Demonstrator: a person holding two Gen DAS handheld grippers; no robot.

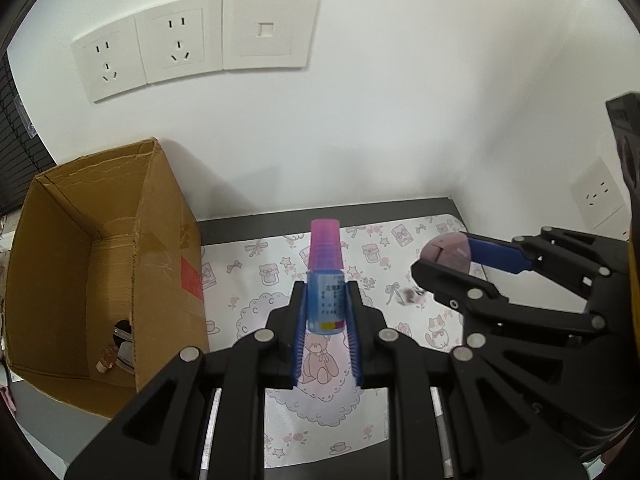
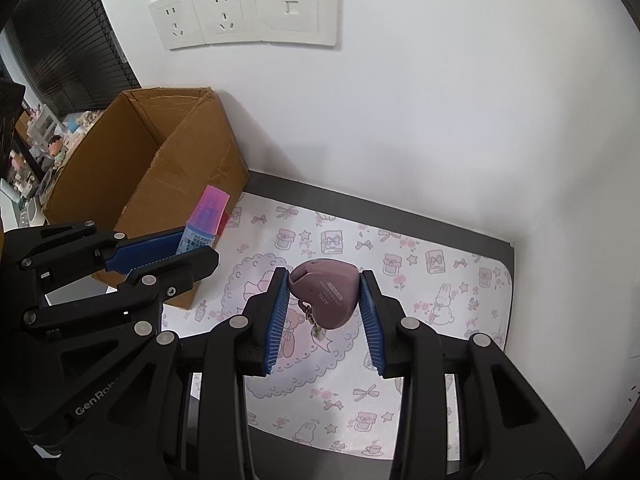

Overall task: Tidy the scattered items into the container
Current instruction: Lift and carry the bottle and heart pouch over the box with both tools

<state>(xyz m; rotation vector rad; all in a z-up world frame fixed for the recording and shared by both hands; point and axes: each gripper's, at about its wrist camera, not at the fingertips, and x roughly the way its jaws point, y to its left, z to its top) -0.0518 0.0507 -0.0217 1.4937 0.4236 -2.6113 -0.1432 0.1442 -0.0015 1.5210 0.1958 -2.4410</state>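
— What's the biggest thing in front of you?

— The cardboard box (image 1: 100,264), standing open on the left end of the dark table (image 1: 320,210), against the white wall. A few small things lie at its bottom; I cannot tell what they are. Beside it the patterned mat (image 1: 280,292) covers most of the tabletop.

— And your left gripper?

— My left gripper (image 1: 326,312) is closed to a narrow gap around a small bottle (image 1: 325,280), blue body with a pink cap. My blue pads (image 1: 299,332) press its two sides, and the cap points away from me, above the mat and just right of the box.

— The right one?

— My right gripper (image 2: 324,296) is pinched on a mauve heart-shaped case (image 2: 322,292), wider apart than the left, both pads touching its flanks. A little keyring charm (image 2: 318,328) dangles under it. It hangs over the mat's middle, well apart from the box.
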